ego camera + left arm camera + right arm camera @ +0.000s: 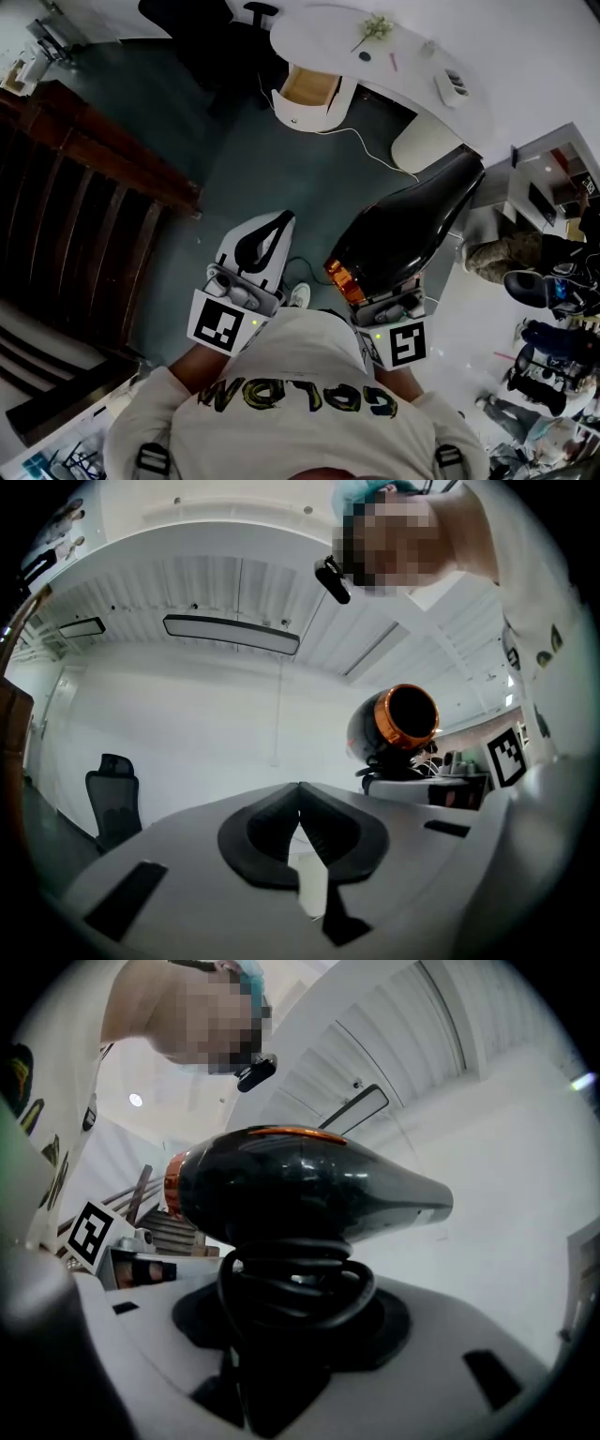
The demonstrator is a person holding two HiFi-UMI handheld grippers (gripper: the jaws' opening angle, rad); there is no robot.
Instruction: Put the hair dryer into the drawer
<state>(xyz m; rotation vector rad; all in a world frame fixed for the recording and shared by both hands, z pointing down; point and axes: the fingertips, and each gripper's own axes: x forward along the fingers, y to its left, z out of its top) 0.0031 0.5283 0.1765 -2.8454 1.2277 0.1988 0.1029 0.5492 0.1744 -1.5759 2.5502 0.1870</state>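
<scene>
Clamped in the right gripper (295,1330), the black hair dryer (300,1190) is being held by its handle. The coiled black cord (292,1283) is being pinched against that handle between the two jaws. The dryer's body is being carried crosswise above the jaw tips, with the nozzle pointing off to this gripper's right. The orange ring (173,1185) at the rear end is being turned toward the left gripper (300,827).

That left gripper is being held just beside the right one, on its left. Its jaws are being pressed together at the tips, with nothing being grasped between them. From its view the hair dryer (398,724) is being seen rear end on.

In the head view, the right gripper (389,291) is being largely covered by the hair dryer (412,225), and the left gripper (267,239) is being shown empty.

Well ahead of both grippers, the open drawer (309,86) is being shown pulled out of a white cabinet (300,114) under a white desk (412,52). The hair dryer is being held well apart from it. A white cable (361,141) is lying on the teal floor (244,141) between the grippers and the drawer. A dark wooden railing (94,159) is standing off to the left gripper's left.
</scene>
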